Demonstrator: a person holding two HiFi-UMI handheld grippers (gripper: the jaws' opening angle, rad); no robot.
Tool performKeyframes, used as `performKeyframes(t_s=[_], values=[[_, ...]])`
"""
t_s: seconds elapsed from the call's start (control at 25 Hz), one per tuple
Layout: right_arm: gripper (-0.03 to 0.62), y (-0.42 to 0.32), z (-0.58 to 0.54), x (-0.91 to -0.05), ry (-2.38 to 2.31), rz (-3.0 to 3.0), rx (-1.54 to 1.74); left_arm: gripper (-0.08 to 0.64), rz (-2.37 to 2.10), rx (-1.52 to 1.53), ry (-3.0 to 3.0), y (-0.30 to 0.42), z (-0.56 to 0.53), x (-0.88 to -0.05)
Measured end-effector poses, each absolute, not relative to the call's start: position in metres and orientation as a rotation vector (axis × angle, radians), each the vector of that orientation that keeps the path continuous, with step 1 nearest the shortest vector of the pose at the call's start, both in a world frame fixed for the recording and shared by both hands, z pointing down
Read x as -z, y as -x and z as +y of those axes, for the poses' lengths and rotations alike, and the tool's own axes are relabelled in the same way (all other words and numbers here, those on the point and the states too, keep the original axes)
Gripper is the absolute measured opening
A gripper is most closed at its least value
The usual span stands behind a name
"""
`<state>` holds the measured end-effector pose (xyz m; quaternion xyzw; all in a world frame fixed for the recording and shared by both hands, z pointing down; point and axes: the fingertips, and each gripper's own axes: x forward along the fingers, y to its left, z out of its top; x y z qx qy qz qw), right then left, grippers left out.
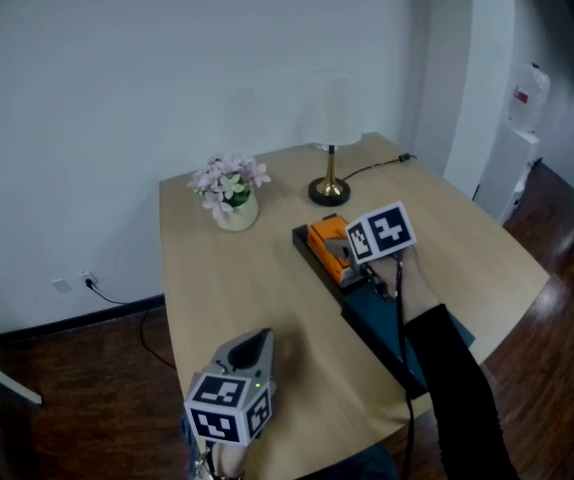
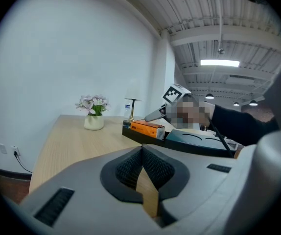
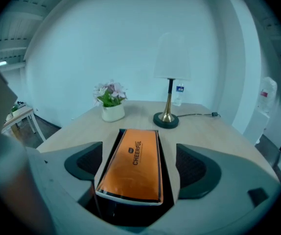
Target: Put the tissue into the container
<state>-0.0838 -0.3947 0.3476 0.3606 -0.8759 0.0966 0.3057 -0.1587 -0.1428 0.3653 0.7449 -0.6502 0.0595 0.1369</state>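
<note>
While the right gripper [image 3: 139,155] stands with its 2 jaws wide apart, the flat orange plastic-wrapped tissue pack [image 3: 130,173] lies between them with a gap on either side, so I read it as let go, not gripped. The pack rests at the far end of the long dark rectangular container [image 1: 397,343]. It looks as good as placed, though I cannot tell whether its near end sits fully down inside the walls.

The risk I see is in pulling away. If I lift at a slant, 1 jaw could catch the pack's edge or the container's rim and drag the pack back out. It could also slide the whole container across the smooth top. A pack perched on the rim could tip over the side at a small knock.

The left gripper [image 2: 141,153] hovers low near the counter's near edge, jaws closed together with nothing in them, well apart from the container.

The counter [image 1: 237,288] is pale wood. Further back it carries a small white pot of pink flowers [image 1: 232,203] and a brass-footed lamp with a white shade [image 1: 329,183], whose dark cable [image 1: 377,166] trails off to the right. Behind is a plain white wall [image 1: 117,88], and below it a dark wooden floor [image 1: 67,368].
</note>
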Motion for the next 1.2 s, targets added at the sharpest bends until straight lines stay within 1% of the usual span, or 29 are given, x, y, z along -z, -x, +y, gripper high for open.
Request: performKeyframes(t_s=[0.12, 0.28, 0.4, 0.52, 0.56, 0.6, 0.68, 0.72, 0.76, 0.8, 0.88, 0.92, 1.2], values=[[0.468, 0.09, -0.373, -0.296, -0.978, -2.448, -0.199, -0.005, -1.9, -0.162, -2.155, 0.165, -0.139, -0.361], [0.468, 0.113, -0.307, -0.246, -0.89, -2.644, -0.157, -0.005, -1.933, -0.155, -2.139, 0.178, -0.13, -0.36], [0.468, 0.135, -0.248, -0.254, -0.747, -2.74, -0.179, -0.005, -1.962, -0.161, -2.112, 0.191, -0.118, -0.364], [0.466, 0.151, -0.206, -0.291, -0.668, -2.765, -0.229, -0.005, -1.991, -0.169, -2.077, 0.206, -0.105, -0.37], [0.456, 0.154, -0.197, -0.307, -0.661, -2.762, -0.255, -0.005, -1.999, -0.175, -2.069, 0.21, -0.102, -0.373], [0.409, 0.157, -0.189, -0.324, -0.656, -2.758, -0.279, -0.005, -2.006, -0.181, -2.062, 0.213, -0.099, -0.376], [0.283, 0.162, -0.176, -0.353, -0.645, -2.75, -0.289, -0.005, -2.016, -0.188, -2.053, 0.219, -0.095, -0.383], [0.202, 0.164, -0.17, -0.364, -0.639, -2.748, -0.276, -0.005, -2.02, -0.189, -2.05, 0.22, -0.094, -0.385], [0.099, 0.166, -0.165, -0.374, -0.635, -2.745, -0.261, -0.005, -2.026, -0.19, -2.046, 0.222, -0.094, -0.388], [0.034, 0.168, -0.161, -0.382, -0.634, -2.741, -0.252, -0.005, -2.036, -0.188, -2.041, 0.225, -0.094, -0.39], [-0.004, 0.172, -0.157, -0.394, -0.641, -2.729, -0.248, -0.005, -2.061, -0.179, -2.028, 0.23, -0.096, -0.392], [-0.011, 0.174, -0.156, -0.399, -0.647, -2.725, -0.247, -0.005, -2.073, -0.174, -2.022, 0.233, -0.097, -0.394], [-0.011, 0.175, -0.151, -0.405, -0.697, -2.738, -0.186, -0.005, -2.102, -0.172, -1.982, 0.241, -0.103, -0.404]])
